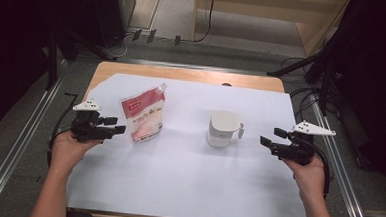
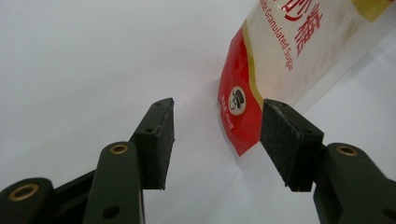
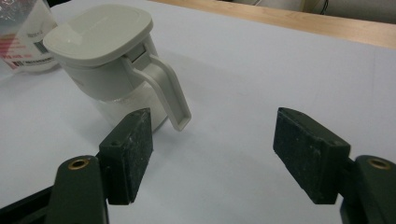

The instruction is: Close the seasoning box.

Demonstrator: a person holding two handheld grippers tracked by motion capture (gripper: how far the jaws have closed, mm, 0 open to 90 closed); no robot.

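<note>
Both tools spread, approach not yet begun.
We hold the left tool (image 1: 114, 125) at nine o'clock beside the sugar pouch (image 1: 144, 114); the right tool (image 1: 269, 138), empty at three, faces the lidded jug (image 1: 223, 128). Next, we judge, comes gripping both.

The left hand (image 1: 69, 147) holds the left hand-held gripper (image 1: 115, 125) at 9 o'clock, jaws apart and pointing toward 3 o'clock. The right hand (image 1: 308, 175) holds the right hand-held gripper (image 1: 268, 137) at 3 o'clock, jaws wide, pointing toward 9 o'clock.
</note>
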